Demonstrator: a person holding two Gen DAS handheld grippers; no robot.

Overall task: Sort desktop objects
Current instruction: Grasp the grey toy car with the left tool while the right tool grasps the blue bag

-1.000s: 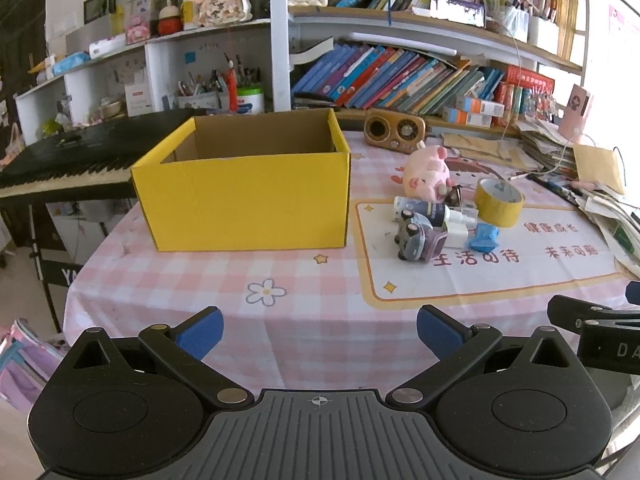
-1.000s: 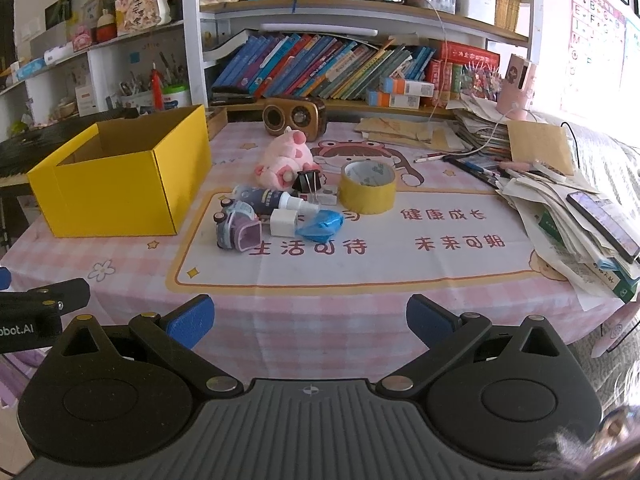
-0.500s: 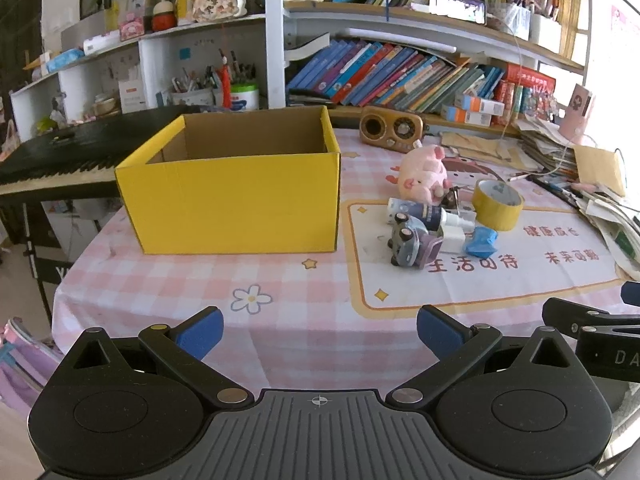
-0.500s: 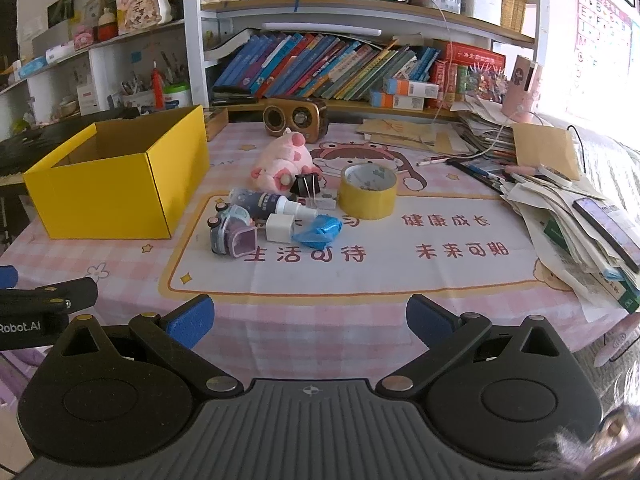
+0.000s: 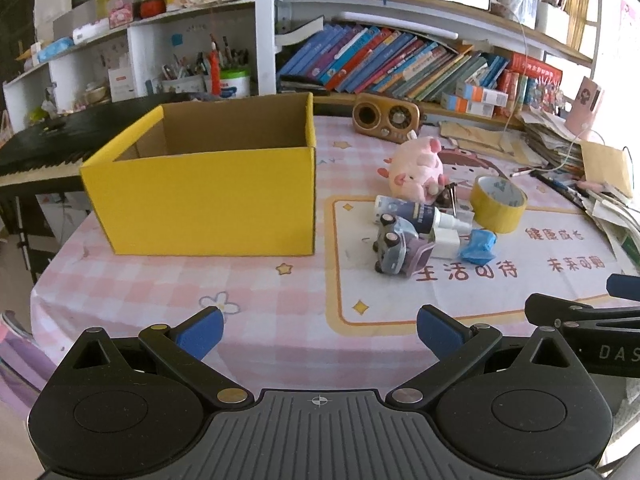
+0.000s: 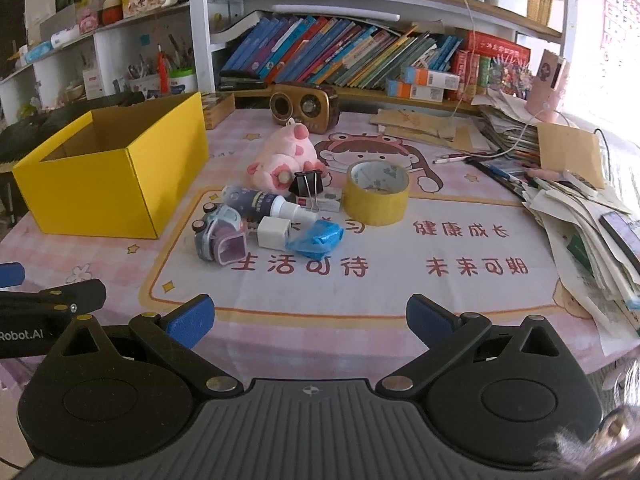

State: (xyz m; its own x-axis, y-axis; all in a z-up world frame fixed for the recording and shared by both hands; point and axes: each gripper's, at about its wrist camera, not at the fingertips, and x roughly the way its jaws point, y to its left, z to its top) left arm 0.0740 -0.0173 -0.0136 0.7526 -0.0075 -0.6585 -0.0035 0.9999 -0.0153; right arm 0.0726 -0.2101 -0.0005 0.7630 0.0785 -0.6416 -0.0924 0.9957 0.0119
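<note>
Looking along my left gripper [image 5: 318, 330], I see its jaws spread wide and holding nothing, hovering above the near edge of the counter [image 5: 160, 280] with its pink checked cloth. My right gripper [image 6: 310, 316] is the same: jaws spread, nothing between them, low over the near edge.

I take the yellow box [image 5: 208, 196] as my landmark. It stands open-topped on the counter, and what I can see of its inside looks bare. All the loose things lie in a cluster to the right of the box, apart from it. Nearest the box on that side is a small toy car [image 6: 218, 236], tipped on its side. Just behind the car lies a dark spray bottle [image 6: 260, 202] on its side, and beside the car sit a white charger block [image 6: 273, 232] and a crumpled blue wrapper [image 6: 318, 238]. Farther from the box stands a roll of yellow tape [image 6: 376, 192], lying flat with its hole upward. A pink plush pig [image 6: 286, 154] sits behind the bottle, with a black binder clip [image 6: 307, 184] touching it. A brown speaker [image 6: 305, 108] stands behind the pig, toward the bookshelf [image 6: 360, 56].
</note>
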